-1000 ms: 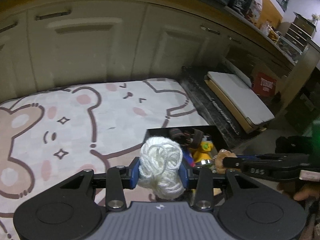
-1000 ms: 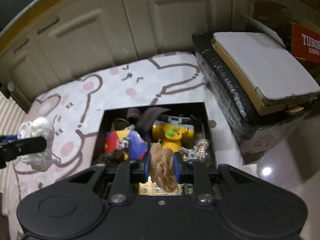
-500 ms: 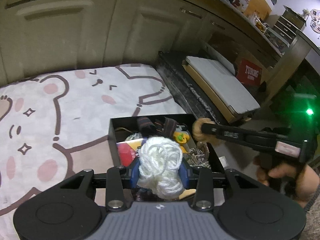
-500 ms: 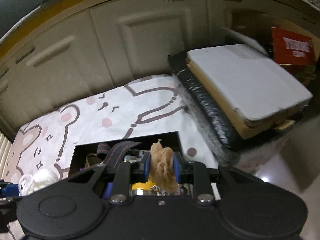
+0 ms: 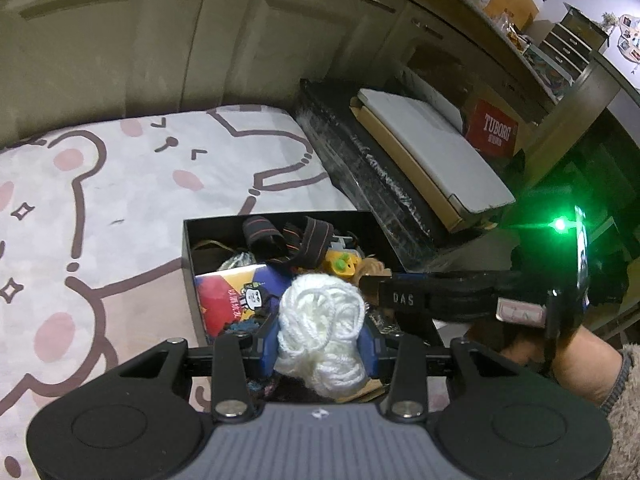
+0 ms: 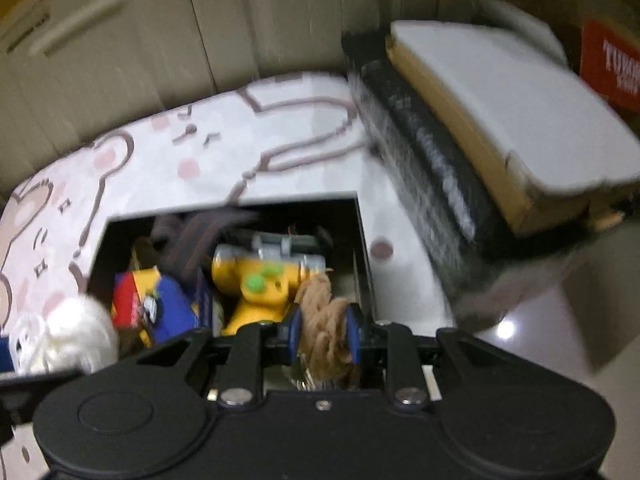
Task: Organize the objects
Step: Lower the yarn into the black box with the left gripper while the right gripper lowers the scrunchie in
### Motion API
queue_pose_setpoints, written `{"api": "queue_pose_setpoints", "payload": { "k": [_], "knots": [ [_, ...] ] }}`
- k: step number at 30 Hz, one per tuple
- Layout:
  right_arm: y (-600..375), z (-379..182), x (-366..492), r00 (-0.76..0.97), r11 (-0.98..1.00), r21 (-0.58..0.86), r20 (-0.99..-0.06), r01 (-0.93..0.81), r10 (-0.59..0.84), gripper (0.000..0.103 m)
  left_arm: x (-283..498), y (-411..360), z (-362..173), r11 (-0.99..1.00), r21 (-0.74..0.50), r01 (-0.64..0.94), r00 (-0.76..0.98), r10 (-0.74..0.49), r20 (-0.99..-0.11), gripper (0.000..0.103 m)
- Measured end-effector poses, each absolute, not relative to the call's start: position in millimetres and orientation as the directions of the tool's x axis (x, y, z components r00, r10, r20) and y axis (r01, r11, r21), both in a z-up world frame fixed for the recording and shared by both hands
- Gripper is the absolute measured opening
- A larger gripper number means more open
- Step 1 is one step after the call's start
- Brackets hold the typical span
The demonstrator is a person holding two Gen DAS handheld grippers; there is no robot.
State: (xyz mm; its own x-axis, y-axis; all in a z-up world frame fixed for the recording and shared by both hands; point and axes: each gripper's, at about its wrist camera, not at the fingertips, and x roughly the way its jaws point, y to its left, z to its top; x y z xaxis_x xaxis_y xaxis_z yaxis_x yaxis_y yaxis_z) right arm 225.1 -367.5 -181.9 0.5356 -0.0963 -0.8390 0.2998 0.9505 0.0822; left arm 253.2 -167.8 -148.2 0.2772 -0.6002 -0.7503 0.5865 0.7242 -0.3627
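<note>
Hovering over an already crowded black box, you carried a bundle in each hand: your left gripper was clamped on a ball of white yarn, and your right gripper was clenched on a tuft of tan yarn. Both bundles hung above the near end of the box, which sat on a cartoon-print mat in front of cream cabinets.

The main hazard was the two tools fouling each other. In the left wrist view the right gripper's long finger crossed just beside the white yarn, so a careless release could have snagged a loose strand on that finger and dragged the ball back out. The box also looked heaped: a yellow toy, a red and blue packet and dark striped straps filled most of it, so soft yarn dropped on top might have rolled over the rim onto the mat. The right wrist view was blurred, which suggested haste near the right wall.

For room, the mat to the left of the box lay open and gave you a free way out. To the right, a wrapped black case topped by a flat white-lidded carton stood near the box, leaving only a narrow strip of floor. The box's right wall sat just beside the tan yarn, its tightest edge.
</note>
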Motion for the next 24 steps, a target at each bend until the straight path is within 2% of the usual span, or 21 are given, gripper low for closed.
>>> {"api": "queue_pose_setpoints", "payload": {
  "k": [2,4,7,11,18,24],
  "knots": [
    [-370,-180,223,0.547,0.948,0.112,-0.834,0.298,-0.074,0.033,253,-173,-152,0.72,-0.363,0.591,0.269,-0.6,-0.753,0.041],
    [-374,-175,219,0.569,0.939,0.156,-0.821,0.306,-0.049,0.049,252,-179,-155,0.714,-0.361,0.601,0.263,-0.602,-0.754,0.041],
    [-374,-166,215,0.598,0.933,0.201,-0.802,0.297,-0.017,0.061,250,-189,-160,0.698,-0.36,0.619,0.245,-0.608,-0.755,0.041],
    [-372,-157,211,0.616,0.933,0.222,-0.787,0.283,0.0,0.062,246,-202,-169,0.685,-0.342,0.644,0.233,-0.601,-0.764,0.042],
    [-376,-154,204,0.622,0.925,0.252,-0.783,0.285,0.022,0.06,249,-203,-174,0.711,-0.309,0.632,0.261,-0.57,-0.779,0.059],
    [-371,-153,204,0.617,0.926,0.253,-0.787,0.28,0.029,0.06,248,-196,-168,0.721,-0.299,0.625,0.276,-0.562,-0.78,0.059]
  ]
}}
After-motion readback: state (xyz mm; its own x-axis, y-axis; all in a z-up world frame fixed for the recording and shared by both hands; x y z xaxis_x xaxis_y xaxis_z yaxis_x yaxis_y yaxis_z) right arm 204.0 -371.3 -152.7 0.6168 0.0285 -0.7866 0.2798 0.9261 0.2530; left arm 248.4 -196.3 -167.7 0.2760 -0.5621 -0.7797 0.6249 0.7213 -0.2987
